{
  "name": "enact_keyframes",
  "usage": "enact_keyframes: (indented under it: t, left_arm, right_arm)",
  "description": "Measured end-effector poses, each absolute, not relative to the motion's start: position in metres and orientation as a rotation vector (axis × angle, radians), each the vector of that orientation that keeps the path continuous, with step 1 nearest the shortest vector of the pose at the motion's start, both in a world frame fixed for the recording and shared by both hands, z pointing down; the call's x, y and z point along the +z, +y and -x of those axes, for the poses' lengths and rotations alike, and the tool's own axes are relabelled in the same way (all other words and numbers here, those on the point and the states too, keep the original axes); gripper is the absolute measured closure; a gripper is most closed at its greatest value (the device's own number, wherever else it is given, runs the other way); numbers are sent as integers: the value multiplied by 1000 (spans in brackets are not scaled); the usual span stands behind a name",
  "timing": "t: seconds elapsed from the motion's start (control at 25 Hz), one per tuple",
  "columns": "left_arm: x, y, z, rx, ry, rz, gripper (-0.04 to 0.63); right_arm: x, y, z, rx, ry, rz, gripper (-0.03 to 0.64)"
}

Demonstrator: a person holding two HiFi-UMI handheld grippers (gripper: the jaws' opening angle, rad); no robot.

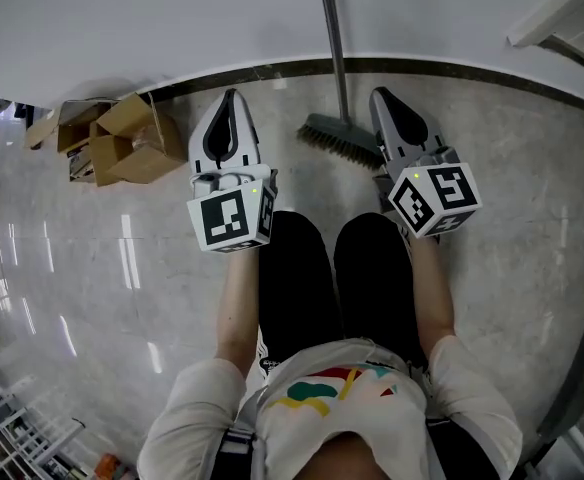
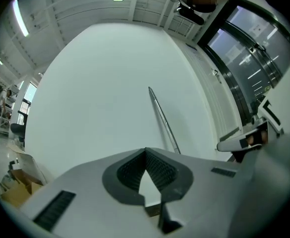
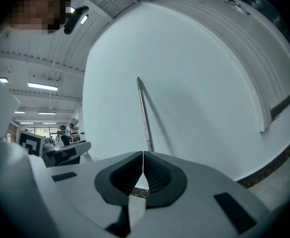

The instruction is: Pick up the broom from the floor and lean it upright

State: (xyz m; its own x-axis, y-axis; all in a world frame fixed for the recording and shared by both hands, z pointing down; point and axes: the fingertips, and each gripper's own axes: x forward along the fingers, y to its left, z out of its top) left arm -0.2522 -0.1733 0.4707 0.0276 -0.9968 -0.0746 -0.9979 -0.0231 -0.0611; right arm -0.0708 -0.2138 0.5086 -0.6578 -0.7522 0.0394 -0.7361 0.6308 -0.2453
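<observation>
Left claw and right claw are both pressed together, pinching nothing. Between them the broom leans upright on the far wall, so the task looks done.

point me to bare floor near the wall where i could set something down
Widest bare floor: right of the right gripper, out to the dark skirting. Another open stretch lies left of the person's legs, this side of the cardboard boxes. Crowded: the boxes against the wall, and the narrow gap between the left gripper and the broom head.
</observation>
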Motion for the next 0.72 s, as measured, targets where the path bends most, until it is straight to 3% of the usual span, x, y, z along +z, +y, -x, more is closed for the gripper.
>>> enact_keyframes:
  t: [0.44, 0.72]
  left_arm:
    - [471, -177, 247, 17, 2132, 2190, 551]
    - [362, -164, 235, 5, 2198, 2209, 551]
  right_arm:
    - [510, -211, 79, -362, 2823, 1244, 603]
    - [411, -193, 75, -486, 2898, 1225, 603]
